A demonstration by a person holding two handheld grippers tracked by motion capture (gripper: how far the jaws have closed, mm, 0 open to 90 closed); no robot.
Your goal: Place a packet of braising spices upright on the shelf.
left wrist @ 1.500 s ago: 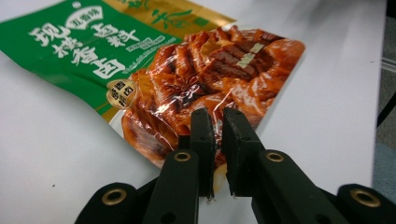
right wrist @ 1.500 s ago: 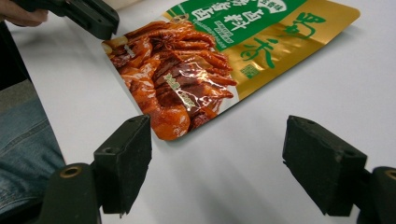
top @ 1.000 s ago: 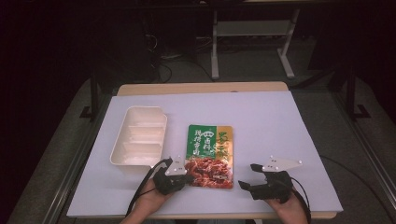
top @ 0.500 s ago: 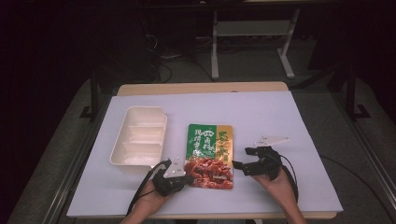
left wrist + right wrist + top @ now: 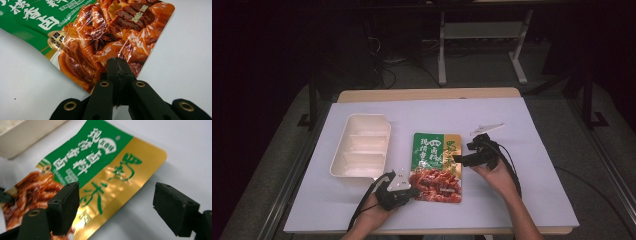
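Observation:
A flat food pouch (image 5: 437,165), green and gold on top with a picture of braised meat below, lies on the white table cover. My left gripper (image 5: 409,192) is shut on the pouch's (image 5: 105,37) near left corner; in the left gripper view its jaws (image 5: 117,67) are pinched together on the printed edge. My right gripper (image 5: 460,159) is open at the pouch's right edge, its jaws spread wide over the gold part (image 5: 120,180), with nothing held between them.
A cream divided tray (image 5: 361,146) sits left of the pouch, empty; its rim (image 5: 22,135) shows at the top left of the right gripper view. The white cover (image 5: 532,200) runs to the table's front edge. Metal stands and cables are on the floor beyond.
My right gripper has moved forward and left from the front right of the table to the pouch's right edge. The left gripper stays shut on the near corner.

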